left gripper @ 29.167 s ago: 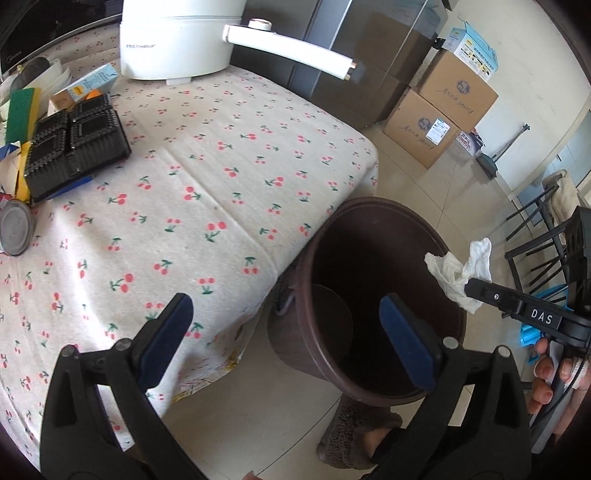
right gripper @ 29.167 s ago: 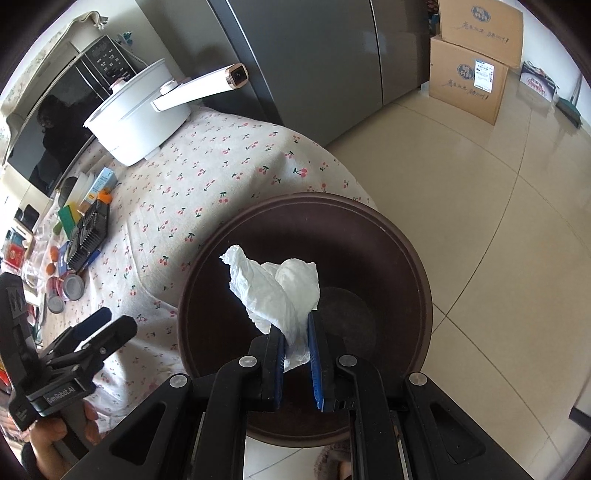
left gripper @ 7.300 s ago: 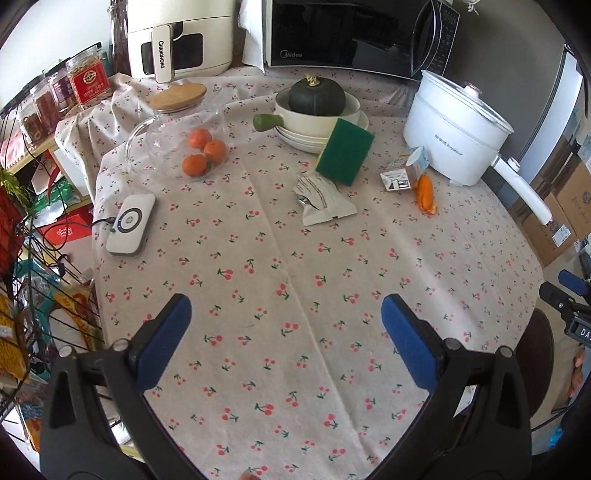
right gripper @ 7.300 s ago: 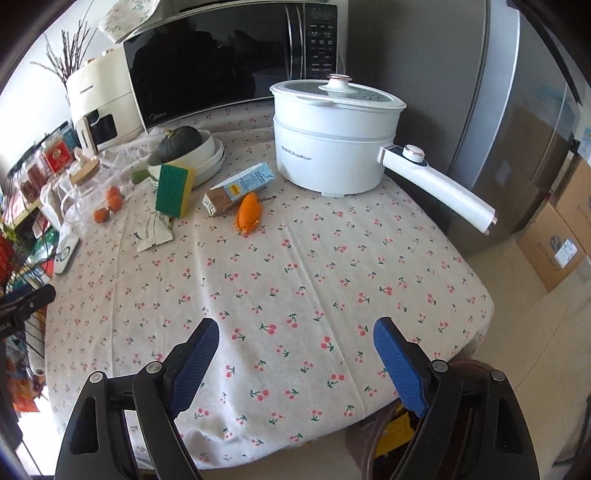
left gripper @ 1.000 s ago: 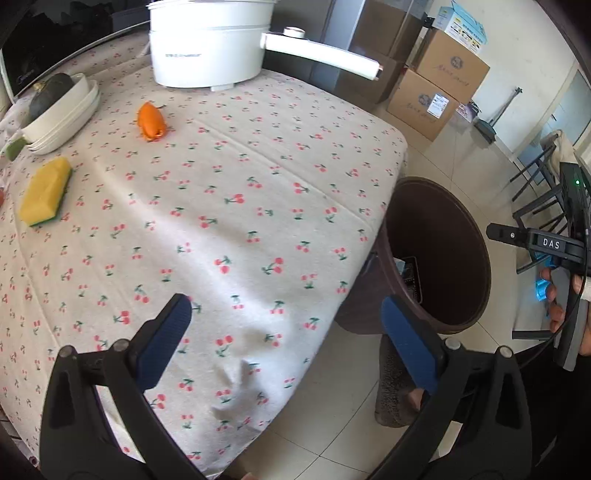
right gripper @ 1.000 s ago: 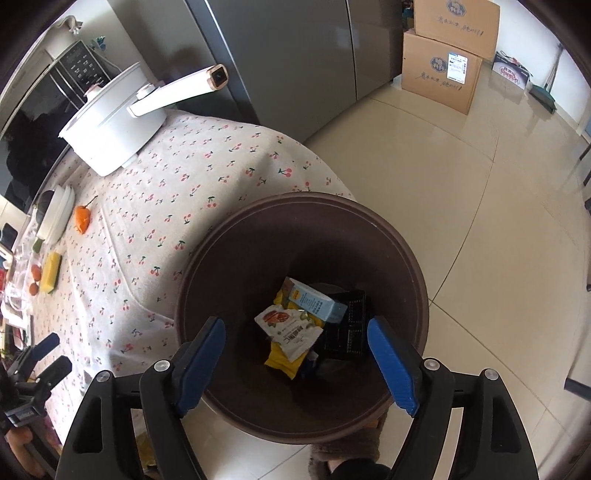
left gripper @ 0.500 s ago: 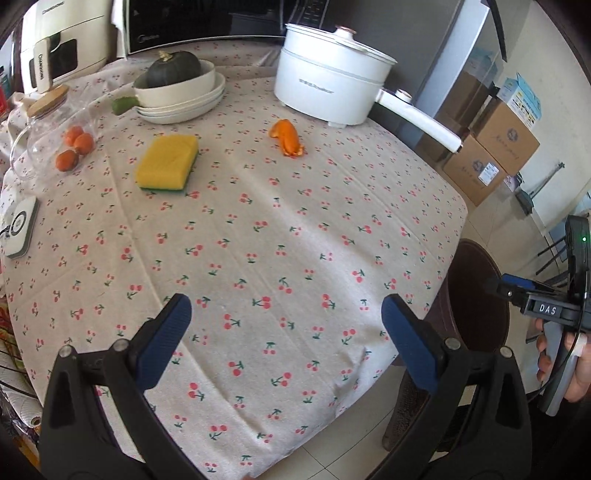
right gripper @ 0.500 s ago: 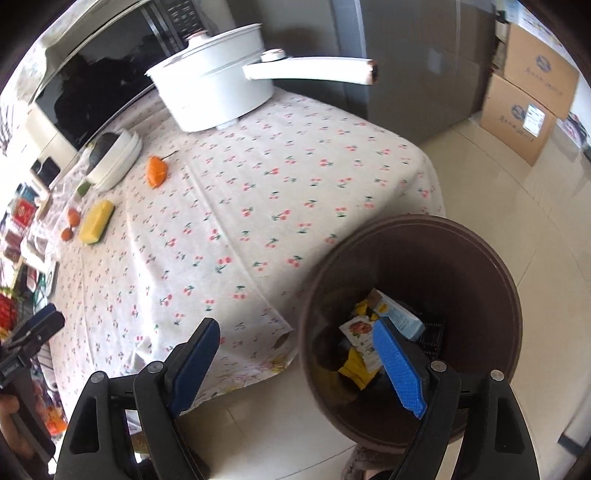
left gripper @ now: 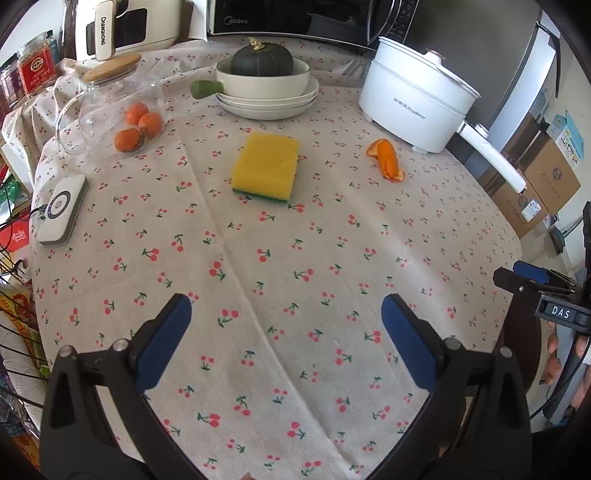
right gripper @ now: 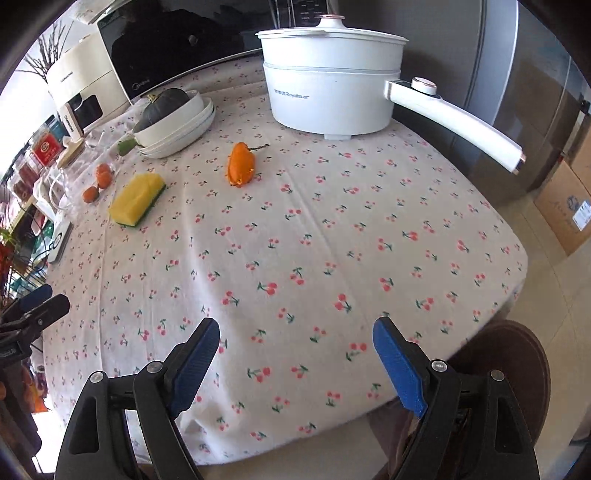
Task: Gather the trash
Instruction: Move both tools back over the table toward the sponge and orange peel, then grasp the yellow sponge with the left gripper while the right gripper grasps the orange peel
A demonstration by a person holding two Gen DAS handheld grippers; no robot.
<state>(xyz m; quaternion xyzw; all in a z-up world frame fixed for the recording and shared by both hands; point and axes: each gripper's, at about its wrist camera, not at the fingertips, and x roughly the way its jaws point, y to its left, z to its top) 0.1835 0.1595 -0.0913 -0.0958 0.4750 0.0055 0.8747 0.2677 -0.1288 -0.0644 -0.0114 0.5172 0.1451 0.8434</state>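
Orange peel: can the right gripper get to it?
Probably yes. The right gripper is open and empty, and only bare tablecloth lies between it and the peel. The pot stands behind, apart from the peel.

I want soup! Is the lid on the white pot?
Yes, on. The lid sits flat on the white pot, its knob on top.

Both wrist cameras are looking steeply down along their own fingers at the cloth-covered counter (left gripper: 295,258) from its near edge, the left one facing it squarely, the right one angling in beside the bin (right gripper: 517,354), both sharing the sponge (left gripper: 266,168), orange peel (right gripper: 241,169) and white pot (right gripper: 328,85).
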